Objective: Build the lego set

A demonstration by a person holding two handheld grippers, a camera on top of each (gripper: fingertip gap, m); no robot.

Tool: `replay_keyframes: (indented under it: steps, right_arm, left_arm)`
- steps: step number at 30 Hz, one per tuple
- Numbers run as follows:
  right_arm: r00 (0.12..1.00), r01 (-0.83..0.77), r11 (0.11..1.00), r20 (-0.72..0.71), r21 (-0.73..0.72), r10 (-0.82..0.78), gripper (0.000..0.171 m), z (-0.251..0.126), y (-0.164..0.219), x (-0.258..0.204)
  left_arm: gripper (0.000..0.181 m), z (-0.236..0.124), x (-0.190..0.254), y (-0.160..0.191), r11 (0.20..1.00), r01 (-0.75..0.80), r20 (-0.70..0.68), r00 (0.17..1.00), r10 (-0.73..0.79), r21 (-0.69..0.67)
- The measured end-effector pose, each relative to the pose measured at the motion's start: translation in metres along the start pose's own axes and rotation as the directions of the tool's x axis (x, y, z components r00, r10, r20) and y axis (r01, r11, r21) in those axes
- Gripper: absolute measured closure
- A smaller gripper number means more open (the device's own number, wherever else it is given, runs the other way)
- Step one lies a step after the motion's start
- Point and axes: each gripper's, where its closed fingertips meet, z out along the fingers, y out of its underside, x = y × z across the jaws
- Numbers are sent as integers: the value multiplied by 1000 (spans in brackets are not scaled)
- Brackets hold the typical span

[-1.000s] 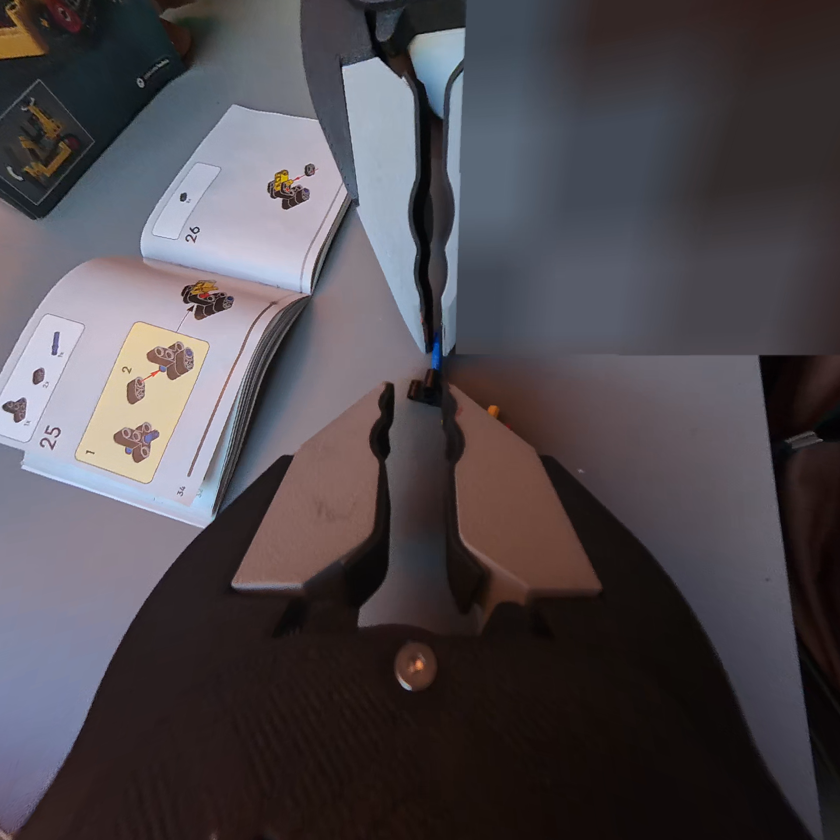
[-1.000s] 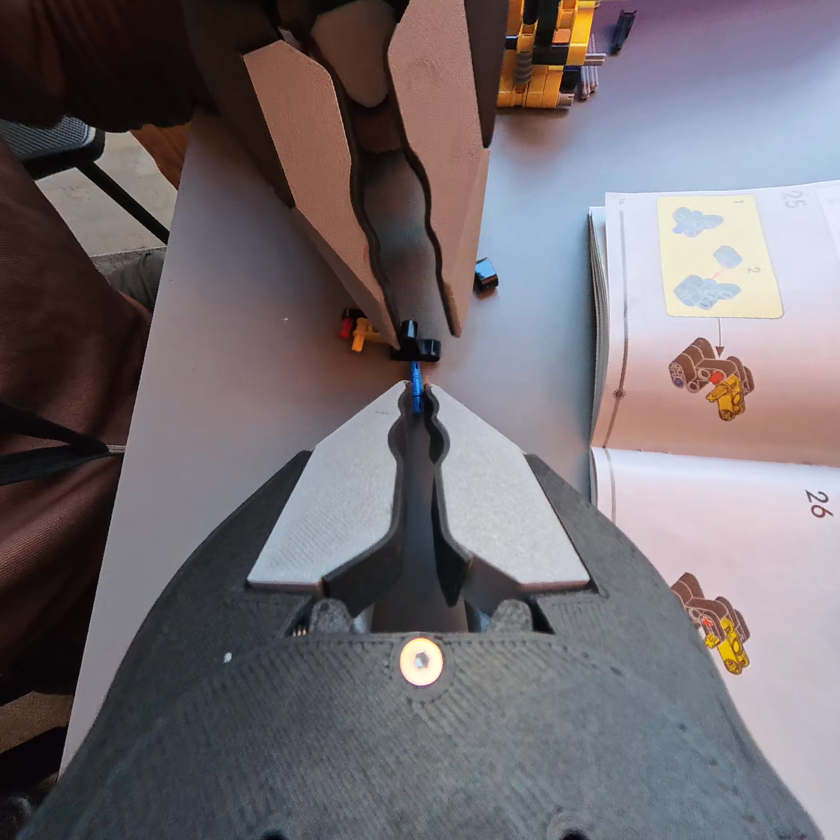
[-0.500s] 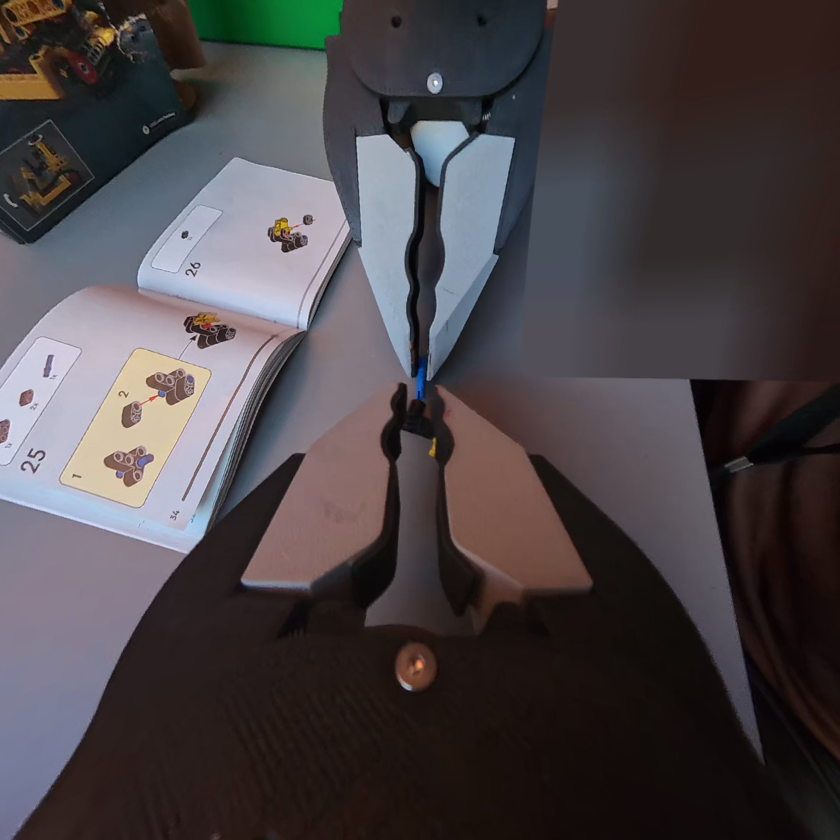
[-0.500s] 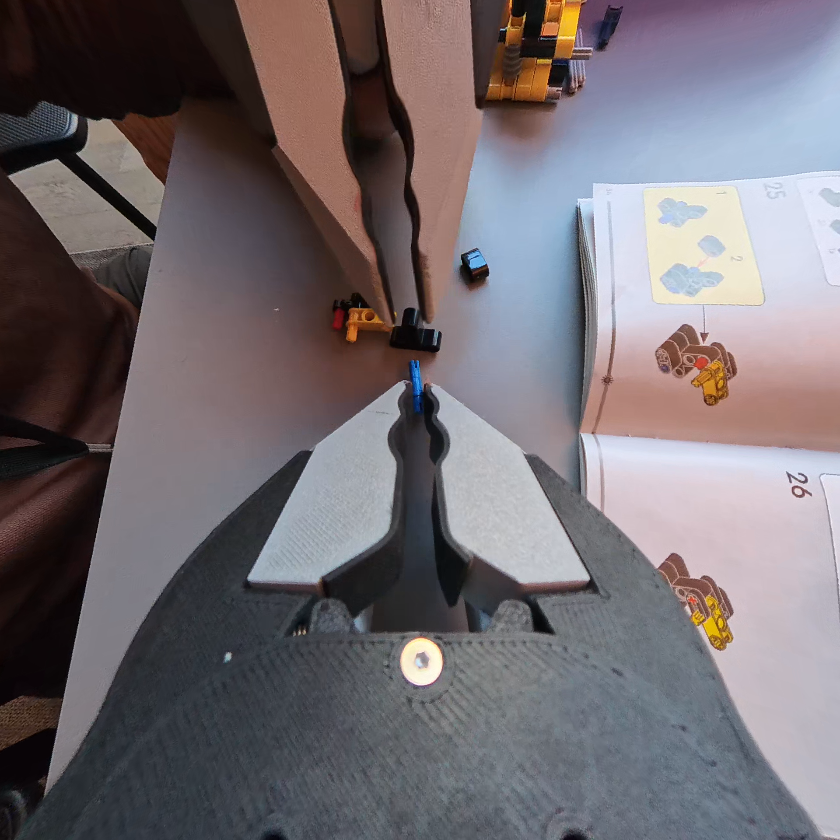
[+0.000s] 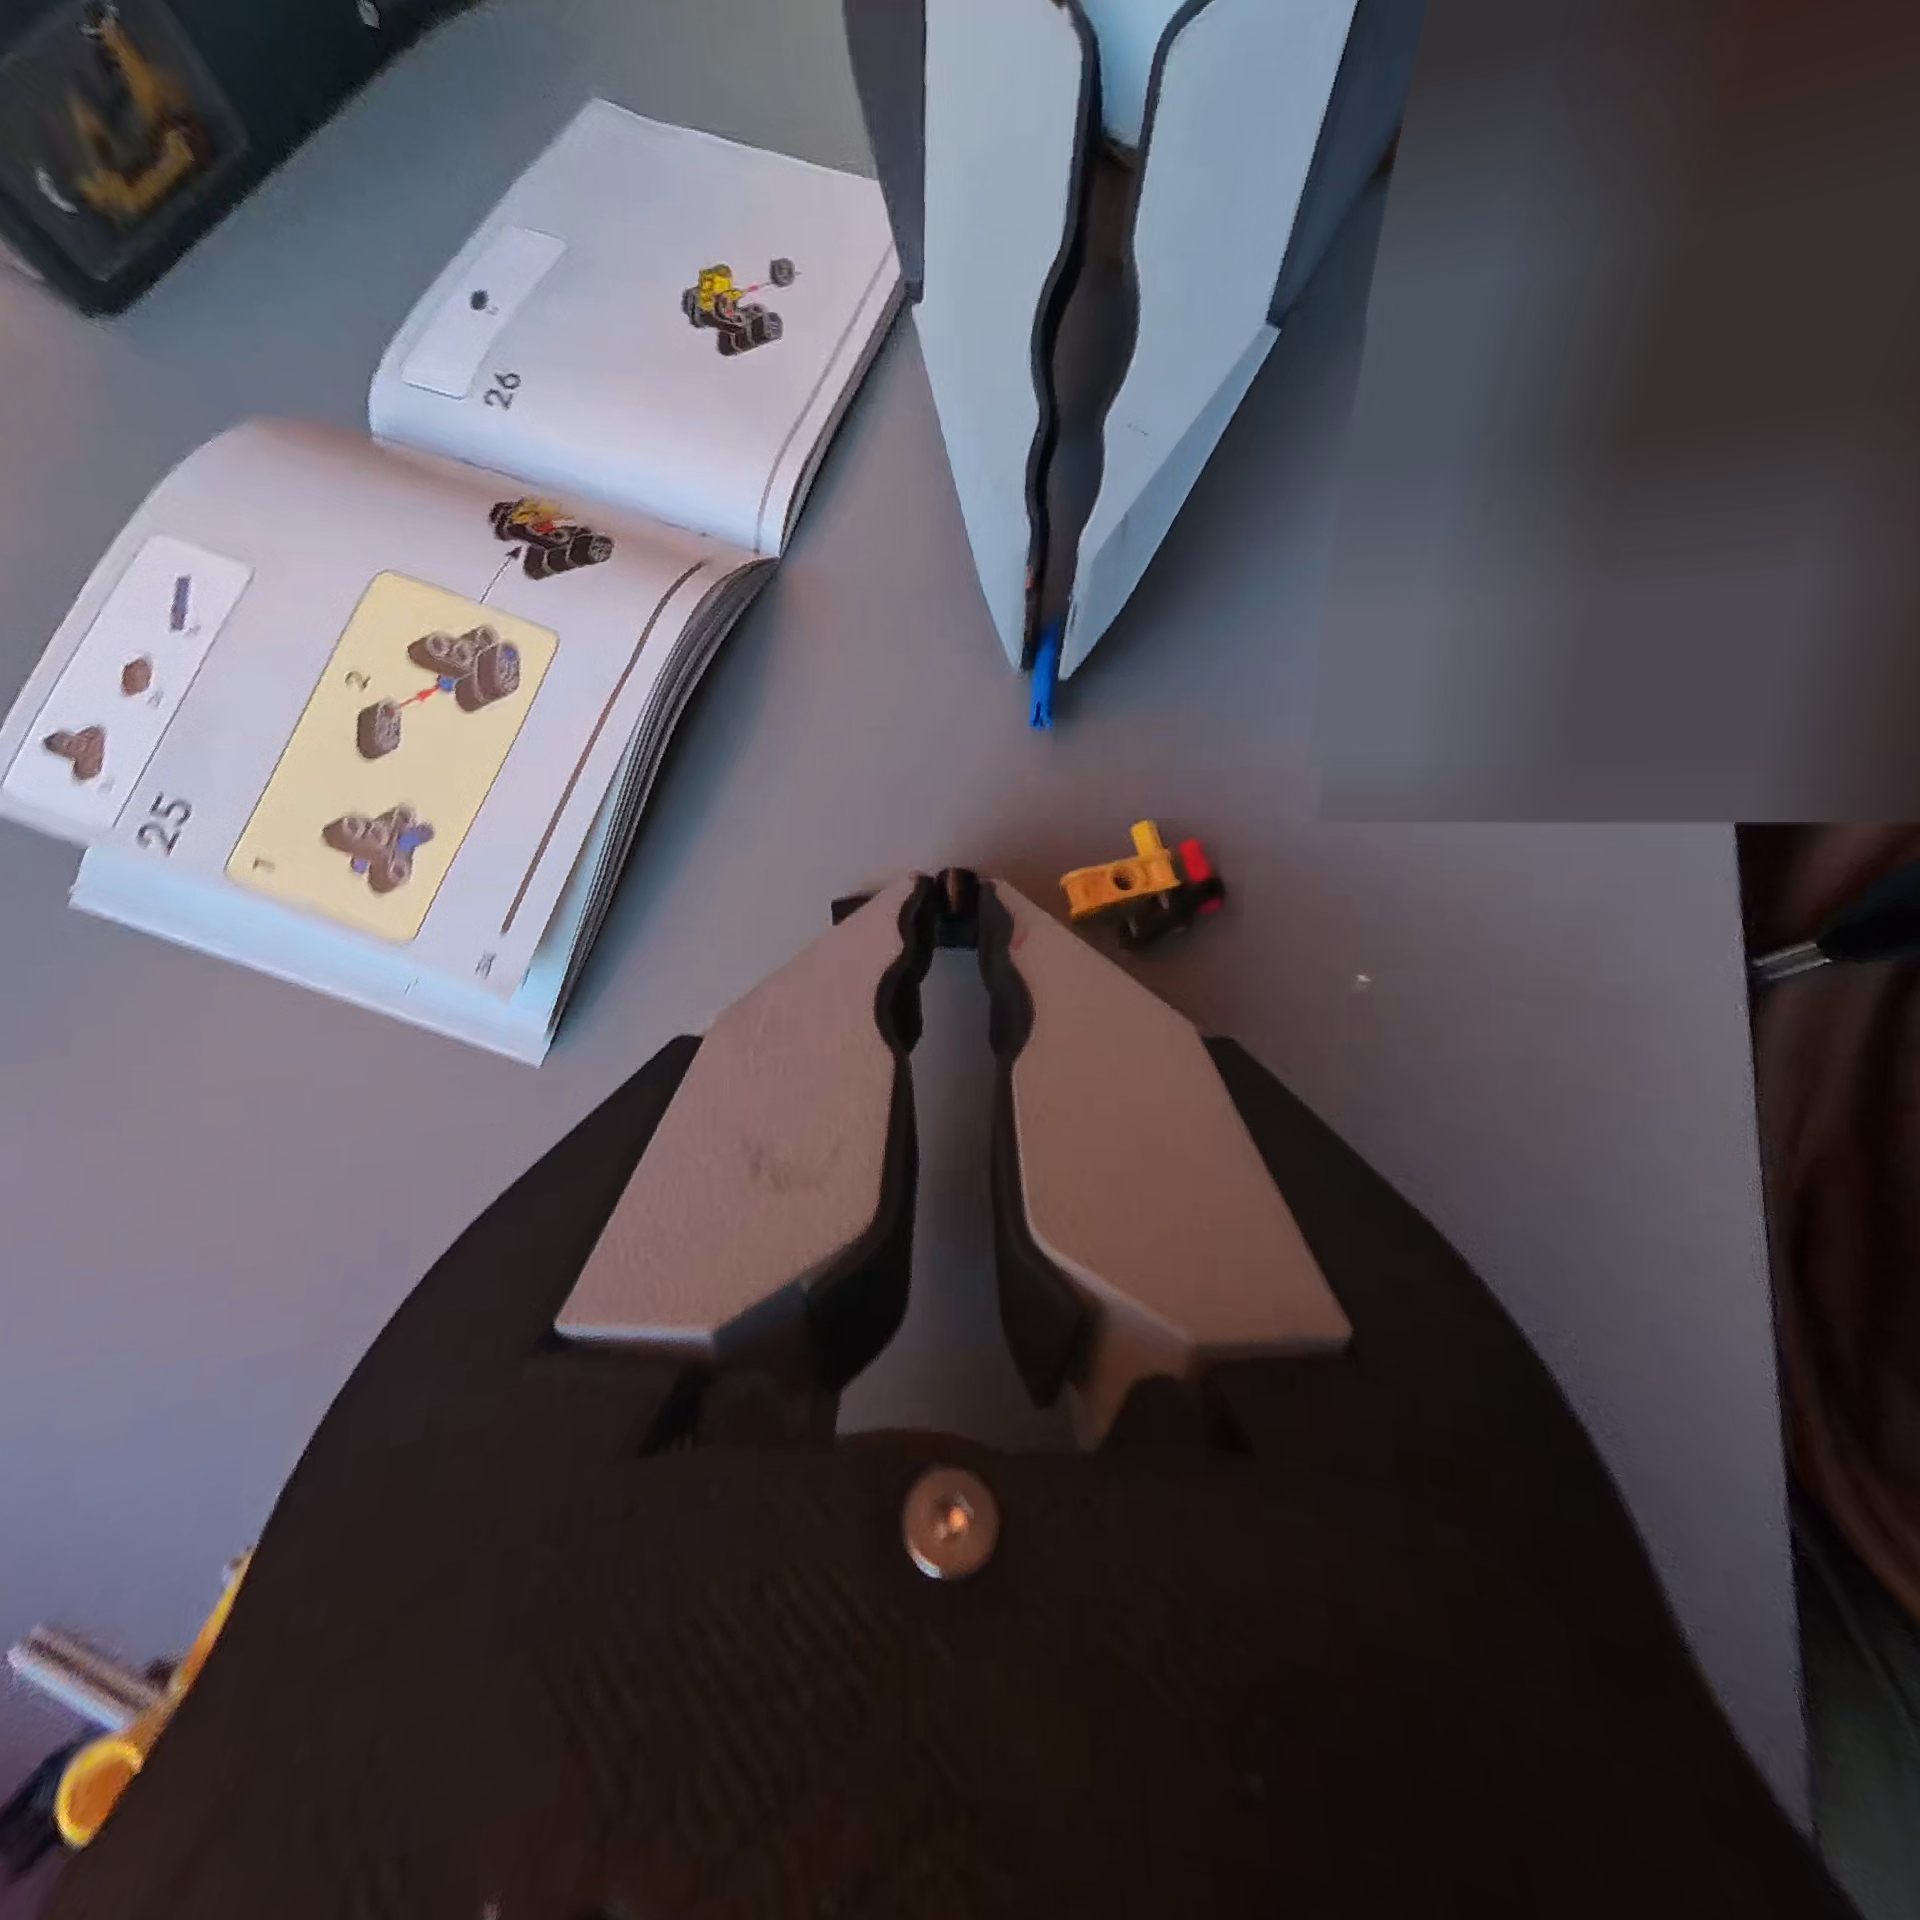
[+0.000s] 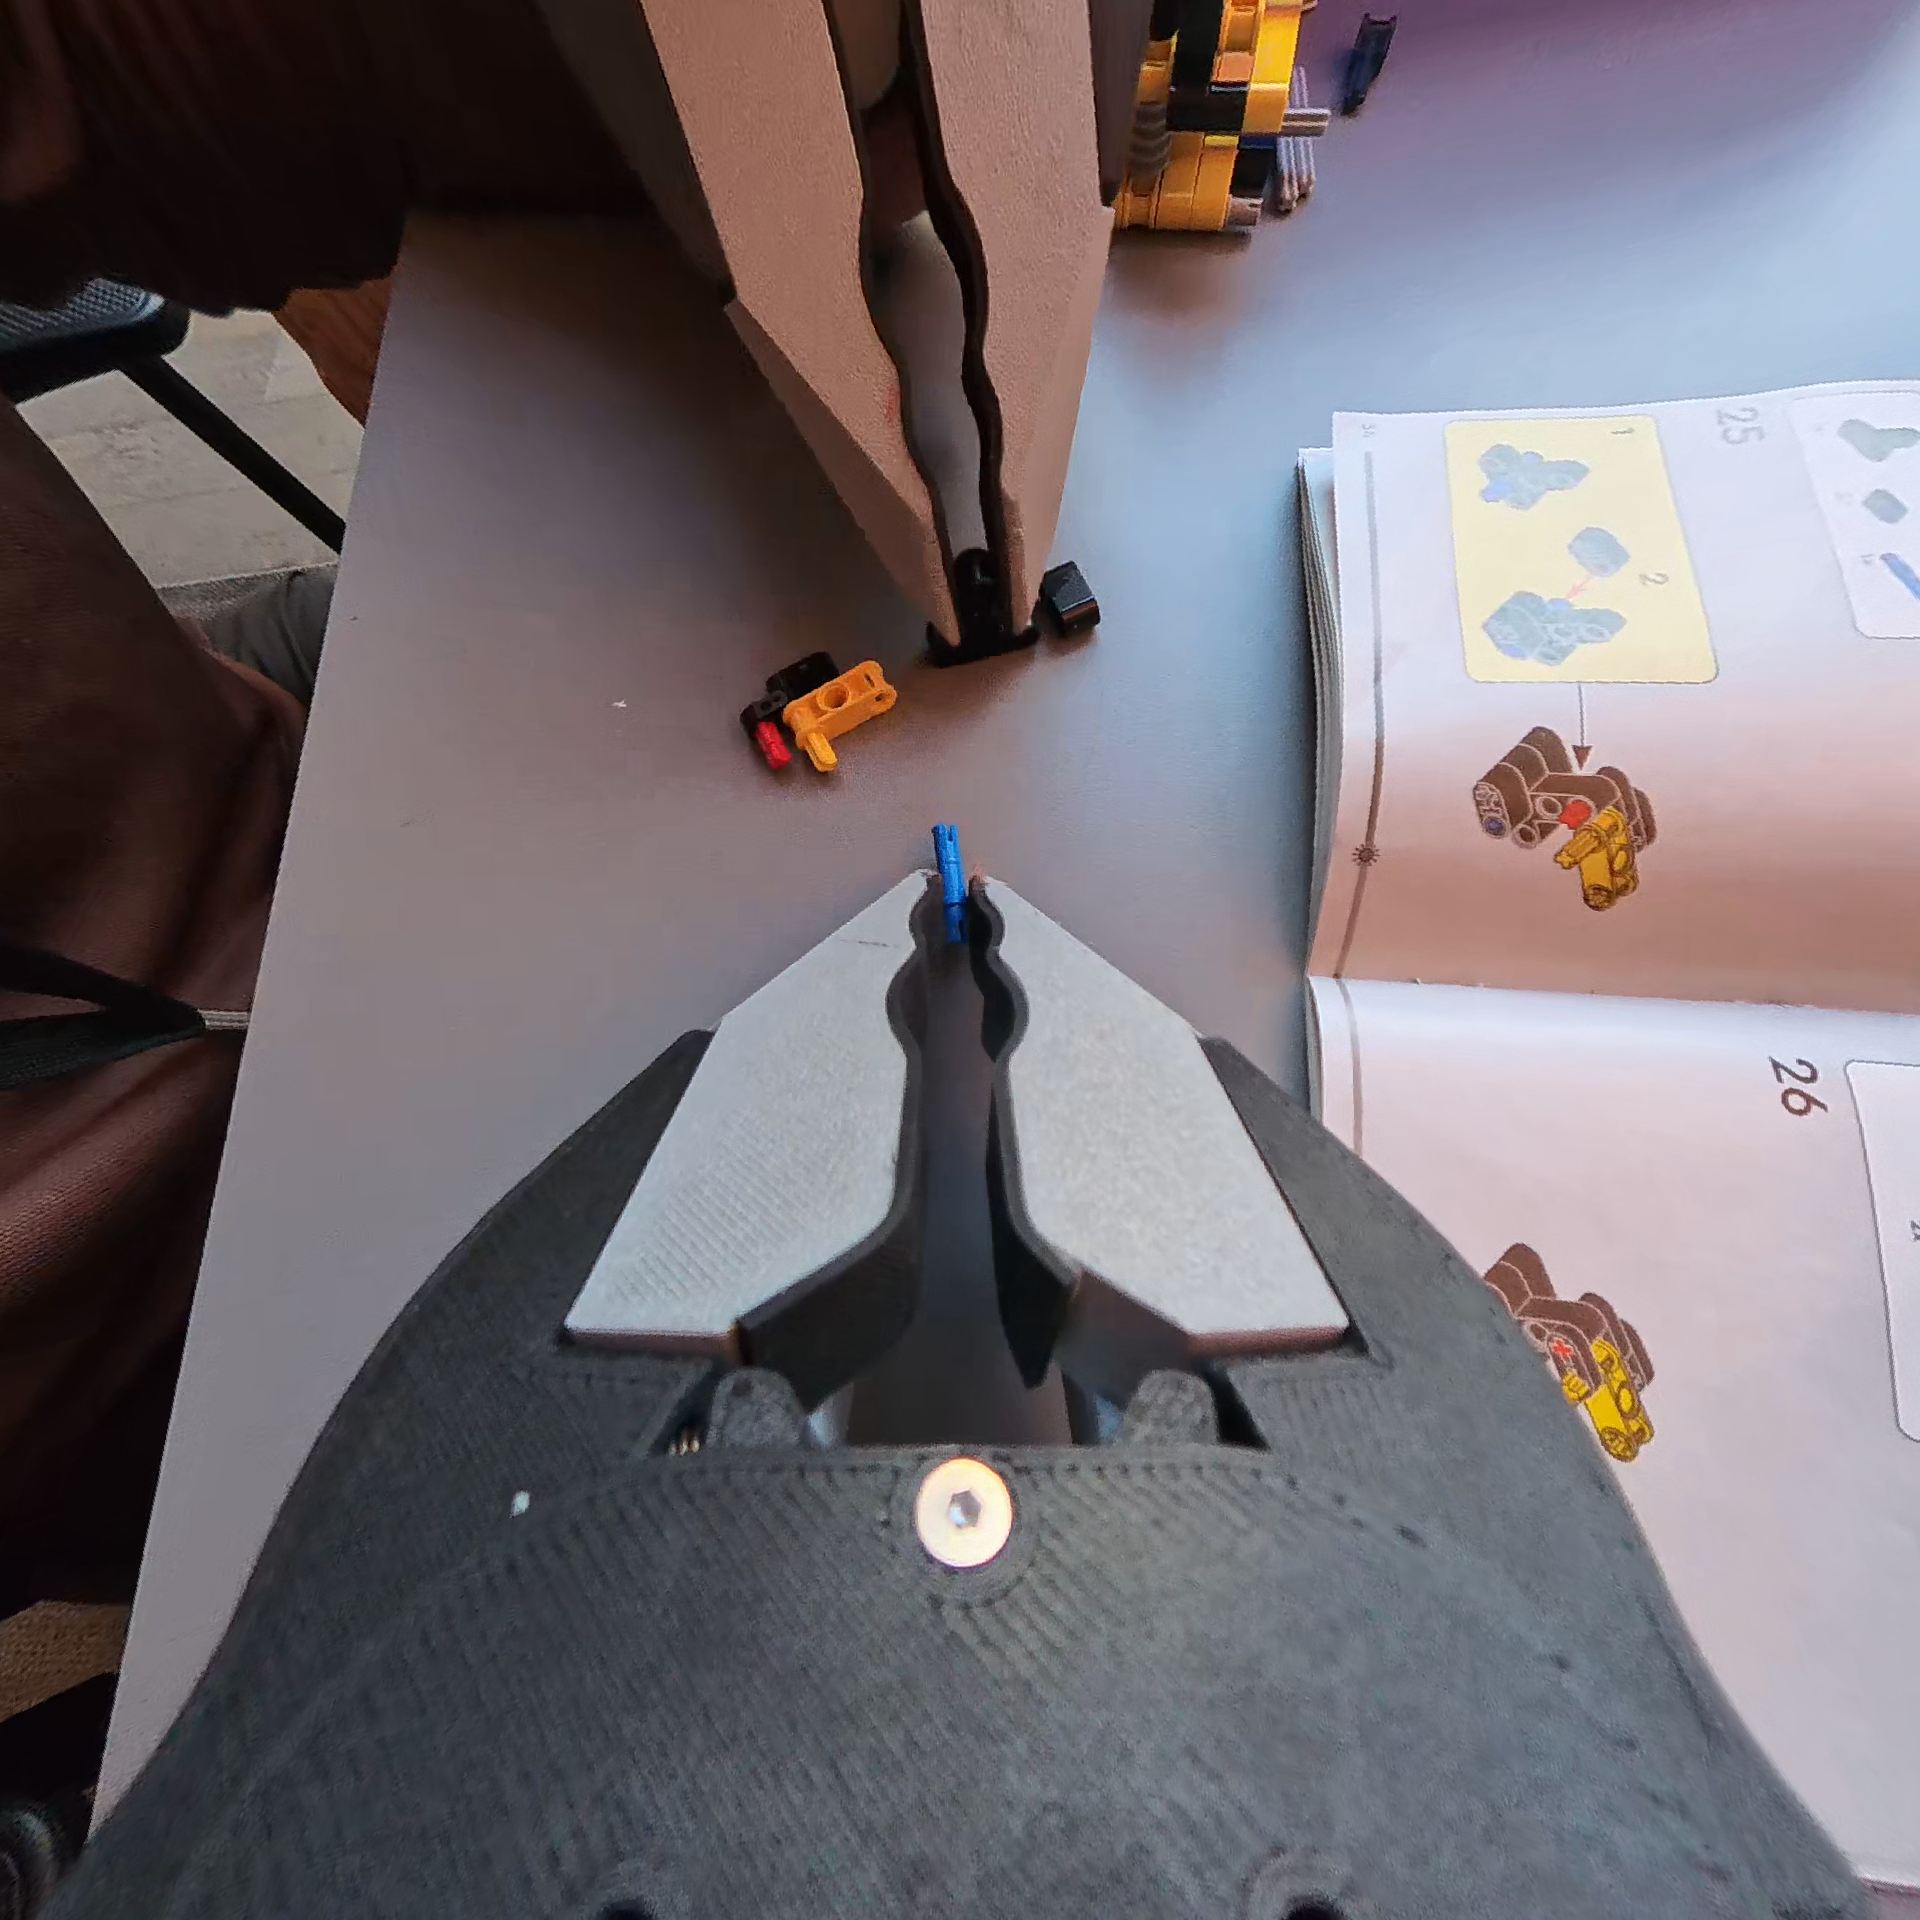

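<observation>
My left gripper is shut on a small black lego piece. In the right wrist view the left gripper holds this black piece low at the grey table. My right gripper is shut on a thin blue pin that sticks out past the tips. In the left wrist view the right gripper faces mine, with the blue pin pointing at the black piece across a gap. A small yellow, red and black sub-assembly lies on the table beside both grippers.
An open instruction booklet lies on the table. A loose black piece sits by the left gripper's tips. A yellow and black partly built model stands at the far side. The dark set box is beyond the booklet. The table edge is near. My hands' fingertips stand some 6 centimeters from each other.
The left jaws closed on the black piece. The two grippers drew apart, so the blue pin now stands farther from the black piece. The yellow sub-assembly came into the open.
</observation>
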Motion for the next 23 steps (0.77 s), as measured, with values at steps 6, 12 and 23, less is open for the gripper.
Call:
replay_keyframes:
  steps: [6,12,23]
  right_arm:
    - [1000,9,1000,-4,-3,-9,170,0,1,0]
    - [1000,17,1000,-9,-5,-17,170,-1,2,-1]
    - [999,1,1000,-48,-20,-2,170,-8,9,14]
  left_arm:
    - [177,-5,-1,2,999,20,8,1000,-20,35]
    - [176,-8,-3,4,998,52,12,999,-52,32]
    - [177,26,15,-39,996,-48,-61,997,53,80]
